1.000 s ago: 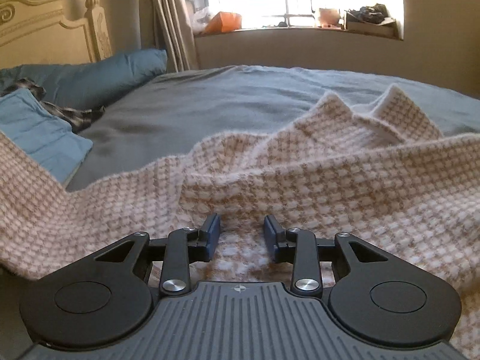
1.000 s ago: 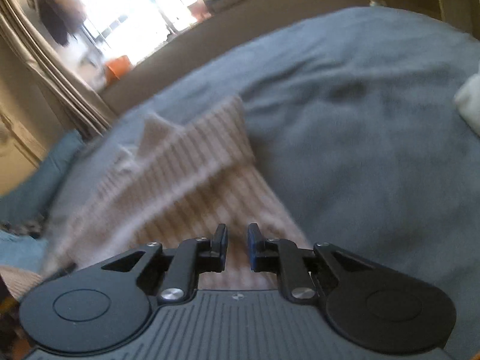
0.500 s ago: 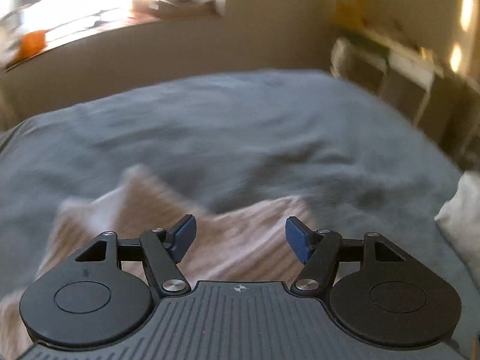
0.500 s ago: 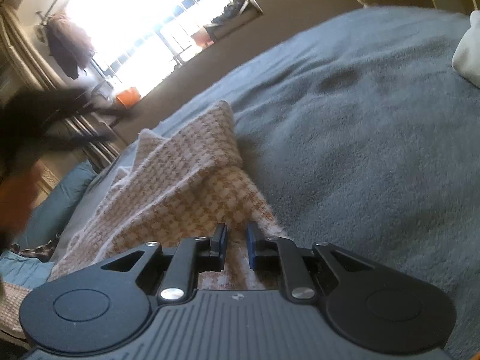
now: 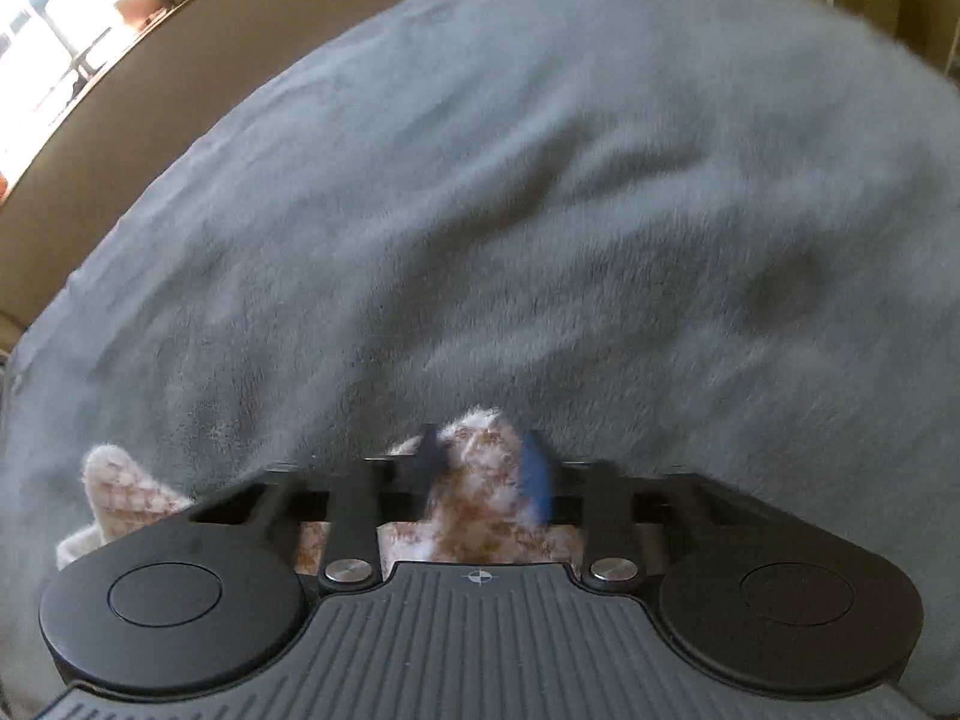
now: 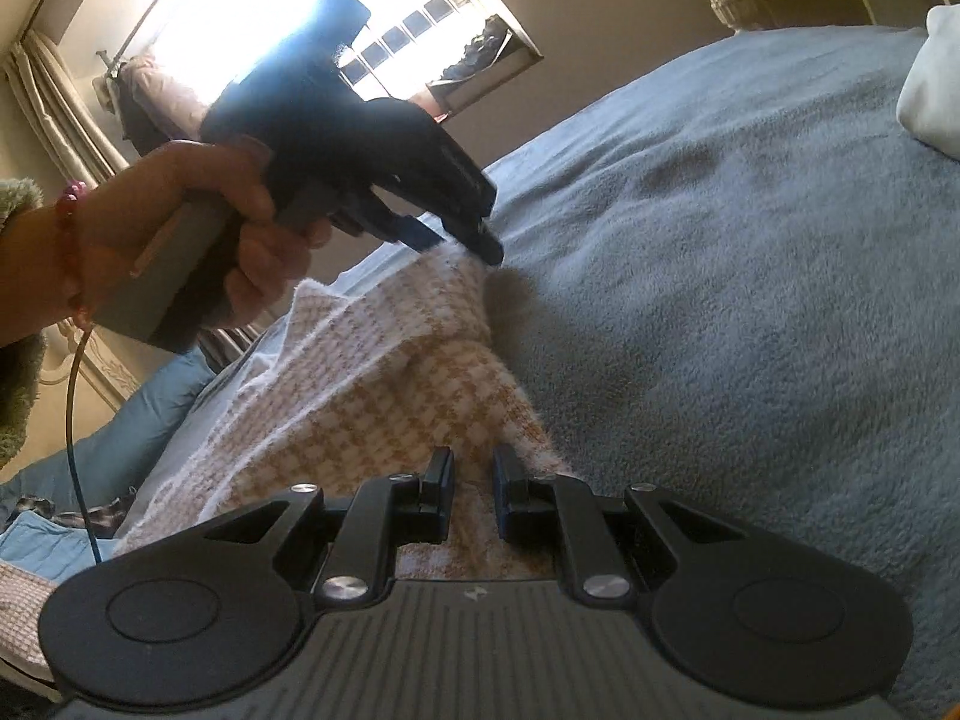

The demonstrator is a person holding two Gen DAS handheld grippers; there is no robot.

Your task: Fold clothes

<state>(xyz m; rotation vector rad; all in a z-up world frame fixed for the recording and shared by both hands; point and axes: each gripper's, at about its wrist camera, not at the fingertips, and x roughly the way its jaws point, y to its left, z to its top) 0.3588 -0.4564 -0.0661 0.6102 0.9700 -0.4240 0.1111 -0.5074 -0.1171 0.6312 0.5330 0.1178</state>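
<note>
A pink and tan houndstooth knit garment (image 6: 372, 372) lies on the grey-blue bed blanket (image 6: 720, 300). My left gripper (image 5: 480, 456) points down at the garment's far corner (image 5: 468, 516), and its jaws are closing with the blue pads pressed on the bunched cloth. The right wrist view shows this gripper (image 6: 465, 246), held by a person's hand (image 6: 228, 228), pinching that raised corner. My right gripper (image 6: 471, 480) sits low at the near edge of the garment, with its jaws narrow and cloth between them. Another point of the garment (image 5: 129, 489) sticks up at the left.
The blanket (image 5: 540, 210) spreads wide ahead and to the right. A white pillow (image 6: 933, 90) lies at the far right, blue pillows (image 6: 138, 420) at the left. A bright window (image 6: 270, 18) and curtains stand behind. A thin cable (image 6: 75, 420) hangs from the hand.
The left gripper swung across the garment to its far corner, opened wide on the way, then closed on the cloth. The right gripper sank slightly and kept its narrow gap.
</note>
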